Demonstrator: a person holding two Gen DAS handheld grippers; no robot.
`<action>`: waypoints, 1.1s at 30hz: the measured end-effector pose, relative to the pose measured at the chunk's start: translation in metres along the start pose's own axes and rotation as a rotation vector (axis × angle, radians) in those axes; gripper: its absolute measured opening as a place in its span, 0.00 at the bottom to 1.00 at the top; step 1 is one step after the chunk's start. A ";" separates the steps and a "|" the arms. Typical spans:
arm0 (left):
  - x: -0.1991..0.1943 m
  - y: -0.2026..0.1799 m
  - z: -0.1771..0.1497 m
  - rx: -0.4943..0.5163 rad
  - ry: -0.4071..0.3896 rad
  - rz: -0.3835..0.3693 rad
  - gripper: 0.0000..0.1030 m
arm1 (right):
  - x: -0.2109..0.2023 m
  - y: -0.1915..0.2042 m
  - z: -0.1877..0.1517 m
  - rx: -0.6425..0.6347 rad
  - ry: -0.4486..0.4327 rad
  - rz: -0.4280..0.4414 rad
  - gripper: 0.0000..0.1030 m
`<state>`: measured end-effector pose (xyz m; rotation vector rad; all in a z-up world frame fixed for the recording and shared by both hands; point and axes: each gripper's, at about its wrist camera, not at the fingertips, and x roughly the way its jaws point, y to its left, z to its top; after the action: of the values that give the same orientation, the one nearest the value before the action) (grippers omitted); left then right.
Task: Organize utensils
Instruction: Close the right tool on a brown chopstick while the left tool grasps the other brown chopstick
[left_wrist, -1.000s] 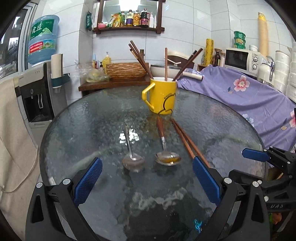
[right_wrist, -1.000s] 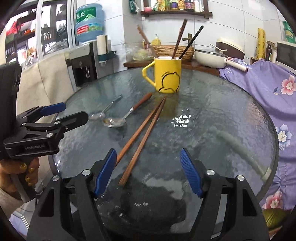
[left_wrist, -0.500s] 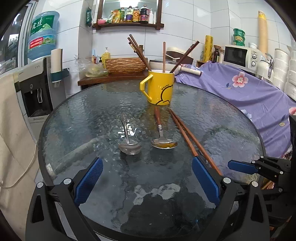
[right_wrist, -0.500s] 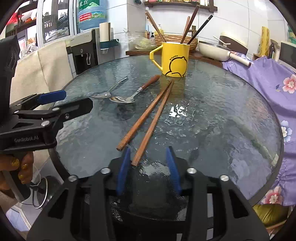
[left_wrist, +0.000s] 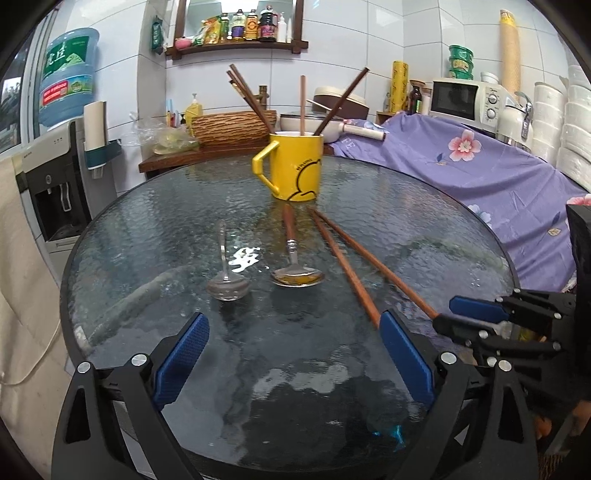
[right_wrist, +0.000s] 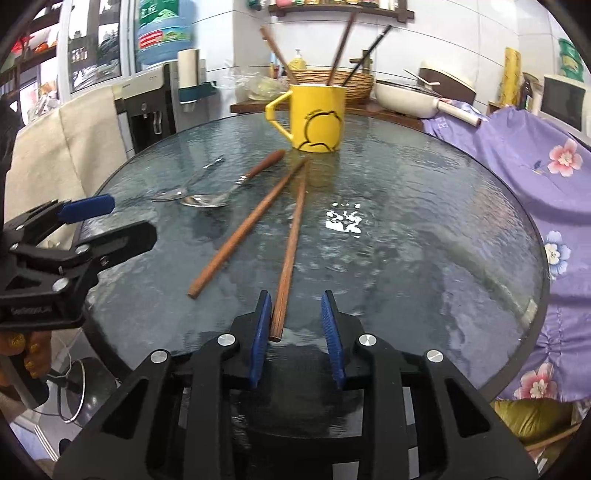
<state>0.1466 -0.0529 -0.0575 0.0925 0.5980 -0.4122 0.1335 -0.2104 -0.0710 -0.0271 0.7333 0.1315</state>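
A yellow mug (left_wrist: 294, 166) (right_wrist: 317, 117) holding several chopsticks stands at the far side of a round glass table (left_wrist: 424, 206). Two wooden chopsticks (right_wrist: 293, 236) (right_wrist: 242, 230) lie fanned in front of it, beside a wooden-handled spoon (left_wrist: 293, 258) (right_wrist: 236, 182) and a metal spoon (left_wrist: 225, 277) (right_wrist: 184, 184). My right gripper (right_wrist: 297, 326) is half closed around the near end of the right chopstick, which touches the left pad; a gap remains on the right. It also shows in the left wrist view (left_wrist: 461, 319). My left gripper (left_wrist: 291, 354) is open and empty above the table's near edge.
A purple flowered cloth (left_wrist: 480, 177) covers the counter on the right, with a microwave (left_wrist: 465, 99) behind. A water dispenser (left_wrist: 55, 177) stands left. A wooden shelf with a basket (left_wrist: 232, 127) and a pan is behind the table.
My right gripper has narrowed from wide open and moved forward onto the near end of the right chopstick. My left gripper stays open and has drawn back slightly.
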 end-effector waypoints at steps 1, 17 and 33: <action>0.000 -0.002 0.000 0.003 0.001 -0.007 0.86 | 0.000 -0.002 0.000 0.004 0.000 -0.002 0.28; 0.021 -0.038 -0.013 0.067 0.087 -0.094 0.58 | 0.001 -0.037 0.001 0.062 -0.013 -0.013 0.28; 0.030 -0.052 -0.012 0.110 0.084 -0.068 0.34 | 0.002 -0.028 -0.001 0.009 -0.038 -0.030 0.28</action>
<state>0.1417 -0.1083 -0.0827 0.1956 0.6624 -0.5092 0.1378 -0.2382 -0.0742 -0.0272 0.6952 0.1003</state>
